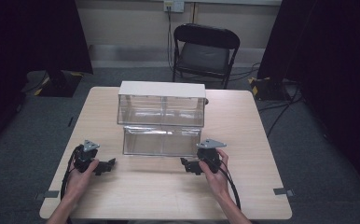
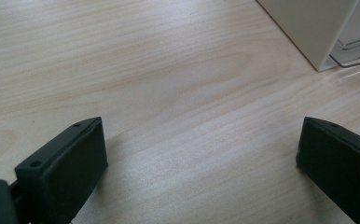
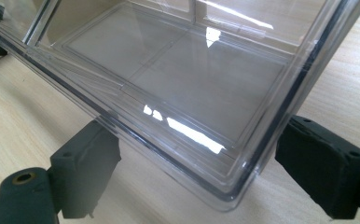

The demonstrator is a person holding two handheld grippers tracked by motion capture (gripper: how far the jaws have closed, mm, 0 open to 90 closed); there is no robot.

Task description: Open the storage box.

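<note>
The clear box sits in the middle of the table, low and flat, right in front of a taller clear box with a white top. Its long side runs across the table, from one hand toward the other. The right gripper is the closer one. In the right gripper view, a near corner of the clear box pokes in between the two black jaws, which stand wide apart and do not pinch it. The left gripper rests off to the other side, pointing inward, jaws wide apart too, with just bare wood between them. I think the right hand only has to squeeze to grab the box wall.
</note>
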